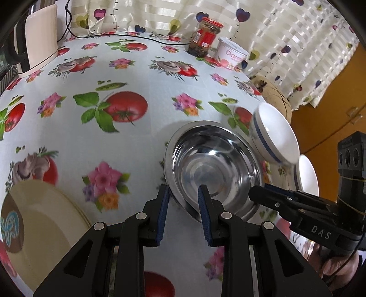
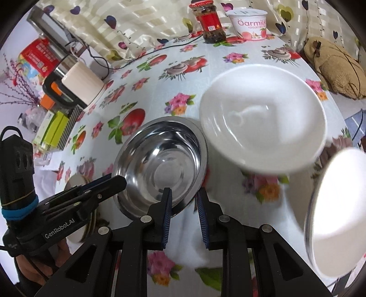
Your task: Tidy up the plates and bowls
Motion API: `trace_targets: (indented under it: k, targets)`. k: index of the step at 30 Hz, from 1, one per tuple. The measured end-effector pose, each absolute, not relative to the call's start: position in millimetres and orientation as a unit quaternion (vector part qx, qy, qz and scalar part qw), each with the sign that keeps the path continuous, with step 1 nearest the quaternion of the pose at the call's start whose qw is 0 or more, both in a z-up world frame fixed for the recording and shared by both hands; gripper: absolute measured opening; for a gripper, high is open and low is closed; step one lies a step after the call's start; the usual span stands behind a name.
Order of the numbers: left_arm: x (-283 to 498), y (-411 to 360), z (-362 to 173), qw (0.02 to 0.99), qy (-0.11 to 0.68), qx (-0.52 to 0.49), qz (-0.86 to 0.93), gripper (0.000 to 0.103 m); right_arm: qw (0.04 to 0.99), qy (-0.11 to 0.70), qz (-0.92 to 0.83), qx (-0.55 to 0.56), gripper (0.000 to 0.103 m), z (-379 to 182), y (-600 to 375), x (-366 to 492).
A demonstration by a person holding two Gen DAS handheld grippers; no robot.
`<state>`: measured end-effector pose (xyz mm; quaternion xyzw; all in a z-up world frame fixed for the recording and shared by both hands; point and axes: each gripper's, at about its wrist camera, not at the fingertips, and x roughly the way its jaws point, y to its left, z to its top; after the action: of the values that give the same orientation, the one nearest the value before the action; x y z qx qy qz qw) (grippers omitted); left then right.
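A steel bowl (image 1: 215,164) (image 2: 160,164) sits on the flowered tablecloth. My left gripper (image 1: 184,192) is open, its fingers on either side of the bowl's near rim. My right gripper (image 2: 183,194) is open, straddling the bowl's near right rim; it shows in the left wrist view (image 1: 263,194). A white bowl with a blue stripe (image 1: 274,132) (image 2: 263,118) stands right of the steel bowl. Another white bowl (image 1: 306,173) (image 2: 338,210) is further right. A cream plate (image 1: 45,219) lies at the near left.
A cream kettle (image 1: 41,36) (image 2: 82,86) stands at the far left. A red-lidded jar (image 1: 204,36) (image 2: 209,20) and a yogurt tub (image 1: 231,53) (image 2: 249,22) stand at the far edge. A brown cushion (image 2: 336,68) lies beyond the right edge.
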<state>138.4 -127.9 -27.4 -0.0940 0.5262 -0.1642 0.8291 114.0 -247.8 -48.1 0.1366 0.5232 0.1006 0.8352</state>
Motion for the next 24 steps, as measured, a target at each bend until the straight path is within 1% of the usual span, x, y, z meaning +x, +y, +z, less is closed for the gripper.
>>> trace_targets:
  k: [9, 18, 22, 24]
  targets:
    - [108, -138, -28, 0.824, 0.531, -0.077, -0.184, 0.027, 0.831, 0.532, 0.094, 0.128, 0.022, -50, -252, 81]
    - [102, -139, -27, 0.823, 0.528, -0.079, -0.193, 0.027, 0.831, 0.534, 0.092, 0.125, 0.024, -51, -254, 69]
    - [100, -135, -22, 0.830, 0.518, -0.084, -0.189, 0.027, 0.837, 0.527, 0.086, 0.119, 0.033, -45, -256, 66]
    - [100, -132, -20, 0.833, 0.514, -0.086, -0.186, 0.027, 0.841, 0.523, 0.084, 0.115, 0.033, -41, -258, 65]
